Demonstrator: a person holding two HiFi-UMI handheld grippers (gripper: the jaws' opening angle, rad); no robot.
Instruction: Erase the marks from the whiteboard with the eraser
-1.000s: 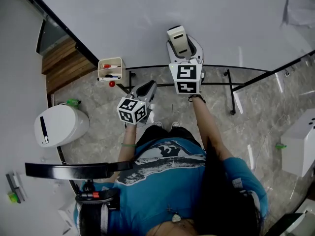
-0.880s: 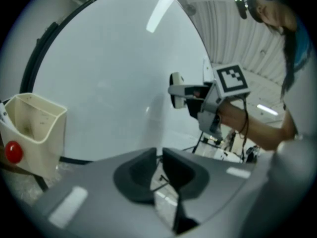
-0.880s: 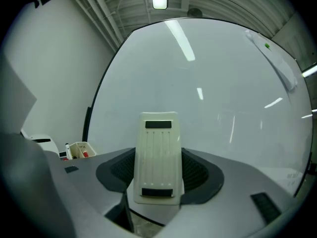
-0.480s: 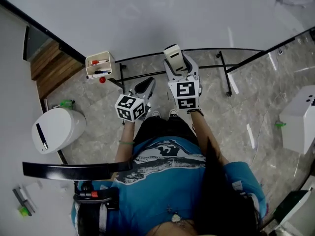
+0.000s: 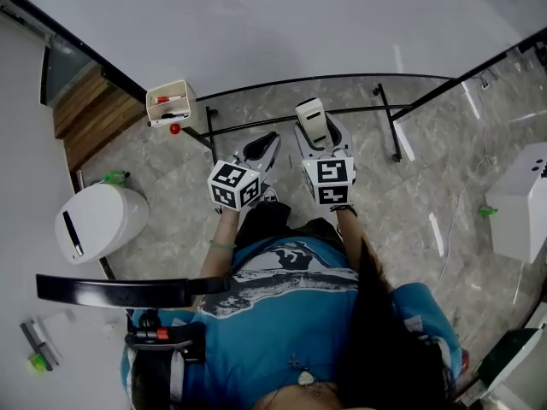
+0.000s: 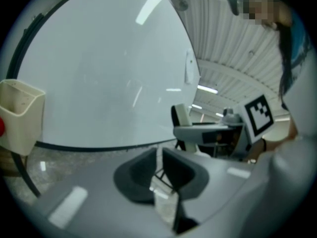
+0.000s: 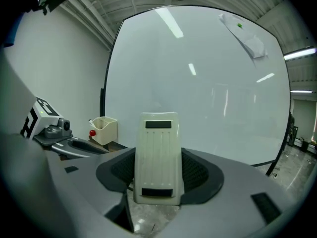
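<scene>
The whiteboard (image 5: 282, 24) fills the top of the head view and shows no marks; it also spans the right gripper view (image 7: 208, 88) and the left gripper view (image 6: 104, 78). My right gripper (image 5: 313, 131) is shut on the cream eraser (image 7: 157, 155), held upright a short way off the board (image 5: 311, 120). My left gripper (image 5: 261, 149) hangs beside it, shut with nothing between its jaws (image 6: 159, 170). Both grippers are over the floor in front of the board's frame.
A cream marker holder (image 5: 168, 102) with pens and a red magnet hangs at the board's lower left (image 7: 104, 129). The board's black stand legs (image 5: 385, 122) cross the marble floor. A white bin (image 5: 98, 220) stands left, a white box (image 5: 521, 212) right.
Both grippers have drawn back from the whiteboard and come down toward the person's body. The eraser stays in the right gripper.
</scene>
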